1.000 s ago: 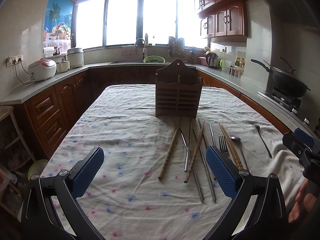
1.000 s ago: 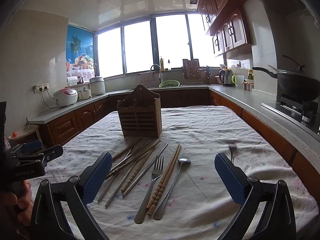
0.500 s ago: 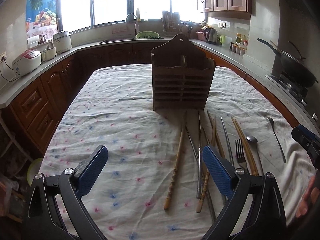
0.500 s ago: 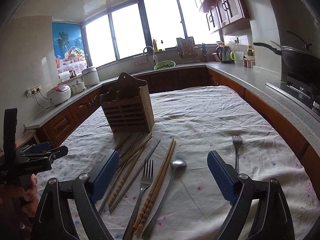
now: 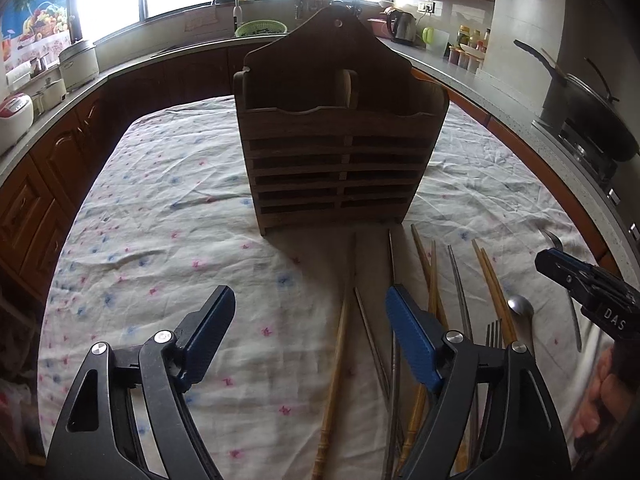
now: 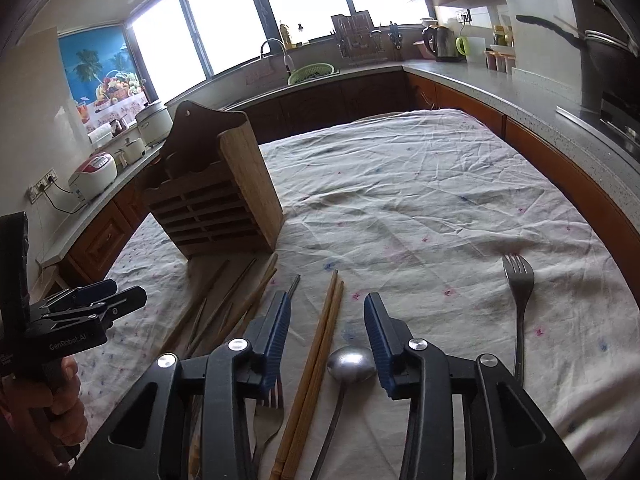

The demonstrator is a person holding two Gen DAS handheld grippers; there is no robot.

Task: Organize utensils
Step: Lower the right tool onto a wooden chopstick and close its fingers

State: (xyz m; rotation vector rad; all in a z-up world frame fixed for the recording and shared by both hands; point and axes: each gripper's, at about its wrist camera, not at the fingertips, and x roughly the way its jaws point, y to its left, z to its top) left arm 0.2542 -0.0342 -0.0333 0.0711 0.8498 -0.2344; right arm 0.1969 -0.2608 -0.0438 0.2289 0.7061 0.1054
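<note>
Left wrist view: left gripper (image 5: 310,332) sits at the bottom of frame, jaws spread wide w/ nothing between them but floral tablecloth (image 5: 168,216). Its right blue pad (image 5: 412,340) hangs over the inner edge of the utensil pile. Wooden utensil holder (image 5: 340,140) stands upright at centre, slatted front facing the camera, two compartments visible at top, divider between; can't tell what's inside. Just below the holder, lower centre to lower right, utensils lie on the cloth: a long wooden chopstick (image 5: 338,364) running down the frame, metal chopsticks (image 5: 392,264) beside it, more wooden chopsticks (image 5: 490,284) to the right, then a spoon (image 5: 520,306) and fork tines (image 5: 494,332) near the right jaw arm. Right gripper body shows at far right edge, a hand behind it.

Right wrist view: right gripper (image 6: 326,336) at bottom centre, jaws apart, gripping nothing. Between the pads, on the cloth (image 6: 420,200), lie a pair of wooden chopsticks (image 6: 326,332) and the spoon bowl (image 6: 351,364), bowl close to the right pad (image 6: 376,340). Lone fork (image 6: 519,300) lies well apart at right, tines toward the top of frame. Holder (image 6: 216,196) stands left of centre, more chopsticks (image 6: 236,304) fanned below it. Left gripper (image 6: 92,304) at left edge, held by a hand (image 6: 64,404); its state can't be read from here.
</note>
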